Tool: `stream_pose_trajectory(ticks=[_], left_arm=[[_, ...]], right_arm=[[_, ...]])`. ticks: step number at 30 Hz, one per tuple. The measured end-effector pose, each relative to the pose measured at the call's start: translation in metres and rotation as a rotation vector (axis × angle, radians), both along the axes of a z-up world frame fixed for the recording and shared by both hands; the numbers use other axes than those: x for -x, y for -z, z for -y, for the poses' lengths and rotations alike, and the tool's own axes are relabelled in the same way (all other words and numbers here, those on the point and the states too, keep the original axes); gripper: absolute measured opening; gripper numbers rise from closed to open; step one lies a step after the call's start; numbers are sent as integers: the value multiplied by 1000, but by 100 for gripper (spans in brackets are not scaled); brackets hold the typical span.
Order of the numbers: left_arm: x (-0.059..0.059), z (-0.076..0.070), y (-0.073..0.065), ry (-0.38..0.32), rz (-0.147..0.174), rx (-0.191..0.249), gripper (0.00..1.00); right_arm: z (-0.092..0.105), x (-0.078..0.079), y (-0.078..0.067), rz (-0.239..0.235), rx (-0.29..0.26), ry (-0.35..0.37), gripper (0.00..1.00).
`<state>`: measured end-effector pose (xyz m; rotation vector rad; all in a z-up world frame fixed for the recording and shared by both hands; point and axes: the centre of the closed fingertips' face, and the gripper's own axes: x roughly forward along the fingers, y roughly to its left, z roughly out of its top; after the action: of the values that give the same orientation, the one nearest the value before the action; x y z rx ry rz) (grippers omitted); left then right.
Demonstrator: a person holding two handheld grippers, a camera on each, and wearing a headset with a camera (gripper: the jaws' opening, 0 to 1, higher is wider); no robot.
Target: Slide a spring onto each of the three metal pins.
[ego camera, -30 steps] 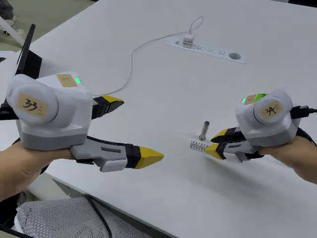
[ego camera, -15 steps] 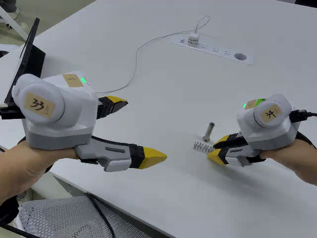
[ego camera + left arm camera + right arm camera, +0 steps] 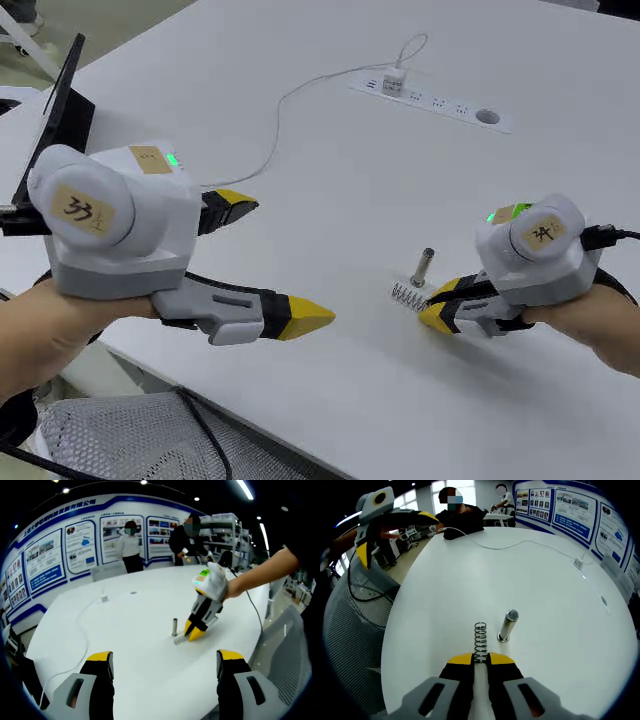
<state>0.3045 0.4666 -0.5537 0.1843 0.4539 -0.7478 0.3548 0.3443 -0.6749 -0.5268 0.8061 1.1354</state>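
Pinching the spring by its end, the right hand-held gripper risked it flexing off the pin; the left hand-held gripper gaped empty.

On counter, toward near right: spring lying just before upright pin. Well behind both, power strip, cable trailing left.

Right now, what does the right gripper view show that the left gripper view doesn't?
Right gripper view: the right gripper from behind, its jaws pinched on the near end of the spring, which lies flat. Left gripper view: that gripper side-on, tips down at the table, with the hand holding it. Both: the spring, the upright metal pin beside it, the left gripper with jaws wide apart, and the white table.
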Motion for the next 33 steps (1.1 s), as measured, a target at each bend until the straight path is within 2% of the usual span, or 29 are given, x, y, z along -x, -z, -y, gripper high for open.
stream_pose_trajectory(ticks=[3, 11, 14, 17, 19, 26, 33], left_arm=[[2, 0, -1, 2, 0, -5, 87], [1, 5, -5, 4, 6, 0, 85], [3, 12, -3, 27, 2, -17, 84], [5, 18, -1, 51, -4, -30, 82], [6, 22, -2, 59, 4, -39, 80], [10, 42, -5, 106, 7, -30, 77], [13, 62, -9, 179, 3, -8, 66]], right_arm=[[1, 1, 0, -4, 4, 6, 10], [-3, 8, -27, 39, -22, -32, 10], [-4, 11, -41, 59, -39, -51, 10], [-5, 19, -54, 53, -61, -64, 10], [-4, 22, -62, 60, -73, -69, 10], [-1, 36, -87, 82, -99, -102, 10], [3, 54, -108, 87, -138, -117, 10]])
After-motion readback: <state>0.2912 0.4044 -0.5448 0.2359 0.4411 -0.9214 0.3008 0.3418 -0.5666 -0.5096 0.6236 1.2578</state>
